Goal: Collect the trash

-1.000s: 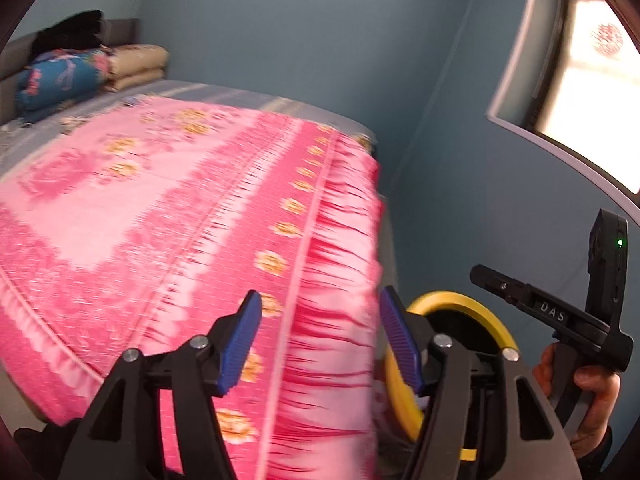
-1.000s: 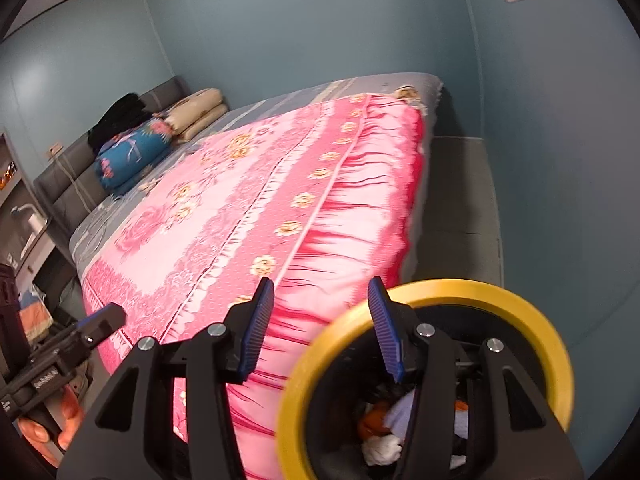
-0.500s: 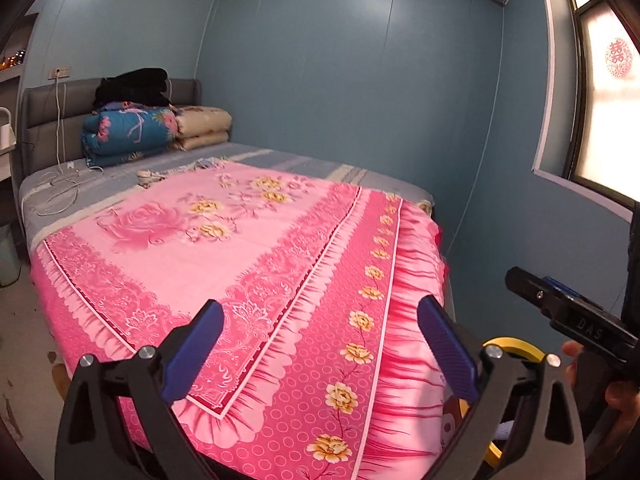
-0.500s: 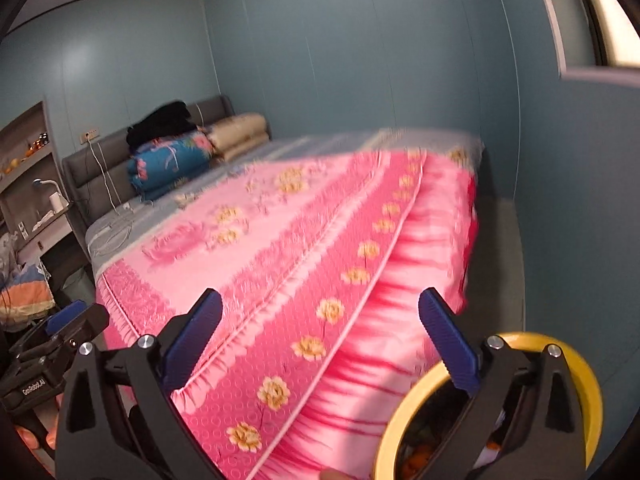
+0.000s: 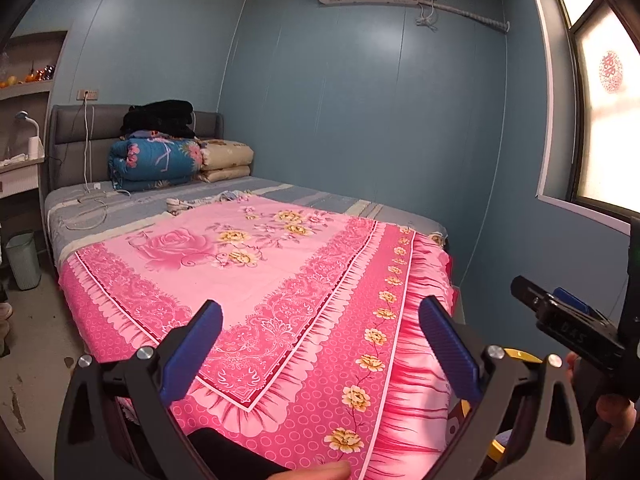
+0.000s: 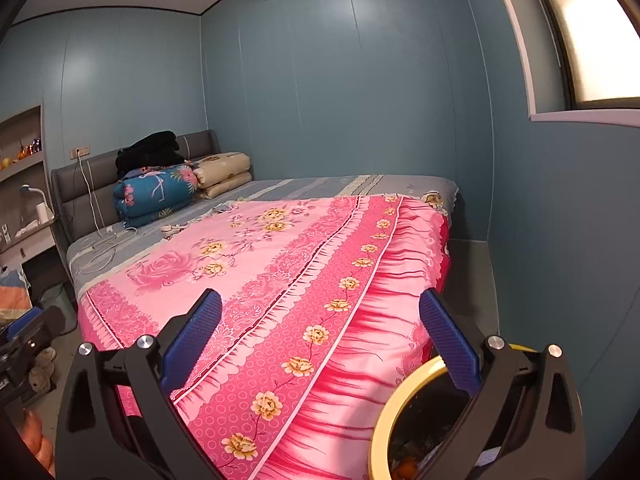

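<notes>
Left hand-held gripper (image 5: 320, 344): blue pads spread wide, just opened, nothing between them, over the pink flowered bedspread (image 5: 256, 264). Right hand-held gripper (image 6: 320, 340): likewise just opened, released and empty. Low at right beside the bed, black round bin with yellow rim (image 6: 384, 412), scraps of trash inside. Probably light, soft, crushable; best pinched across a crumpled fold.

Left gripper (image 5: 320, 336): jaws spread wide, nothing between the blue pads (image 5: 192, 352); they have just been opening. It points slightly downward over the foot of the bed (image 5: 280, 280). Right gripper (image 6: 320, 334): same wide, empty stance, also just opened, over the bed's right corner. A hand (image 5: 612, 412) grips its handle.
</notes>
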The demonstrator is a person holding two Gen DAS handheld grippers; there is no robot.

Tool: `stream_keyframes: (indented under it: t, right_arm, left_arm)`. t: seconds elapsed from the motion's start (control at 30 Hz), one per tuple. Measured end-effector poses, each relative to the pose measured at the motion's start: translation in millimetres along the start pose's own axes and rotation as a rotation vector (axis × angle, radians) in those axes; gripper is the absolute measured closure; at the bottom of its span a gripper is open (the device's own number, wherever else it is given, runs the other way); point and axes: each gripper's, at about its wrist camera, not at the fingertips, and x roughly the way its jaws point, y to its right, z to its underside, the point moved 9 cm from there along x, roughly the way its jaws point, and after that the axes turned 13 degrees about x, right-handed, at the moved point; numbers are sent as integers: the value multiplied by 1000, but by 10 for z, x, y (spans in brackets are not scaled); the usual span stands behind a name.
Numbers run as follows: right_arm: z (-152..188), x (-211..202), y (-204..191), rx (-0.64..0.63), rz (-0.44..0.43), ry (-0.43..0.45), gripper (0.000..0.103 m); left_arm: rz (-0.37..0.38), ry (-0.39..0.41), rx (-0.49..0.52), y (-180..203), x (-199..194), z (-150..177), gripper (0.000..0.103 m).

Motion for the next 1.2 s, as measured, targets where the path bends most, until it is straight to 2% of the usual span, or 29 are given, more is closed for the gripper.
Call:
stream_keyframes:
  t: [0.23, 0.67, 1.2]
  right_arm:
    - [24, -182, -29, -21, 5, 79, 8]
    - [104, -115, -21, -5, -10, 20, 8]
    - [168, -59, -10, 2, -2, -7, 8]
  left_arm:
    - [4, 13, 8, 100, -160, 41, 8]
    - [-19, 14, 17, 161, -214, 123, 8]
    - [-16, 11, -6, 123, -215, 161, 8]
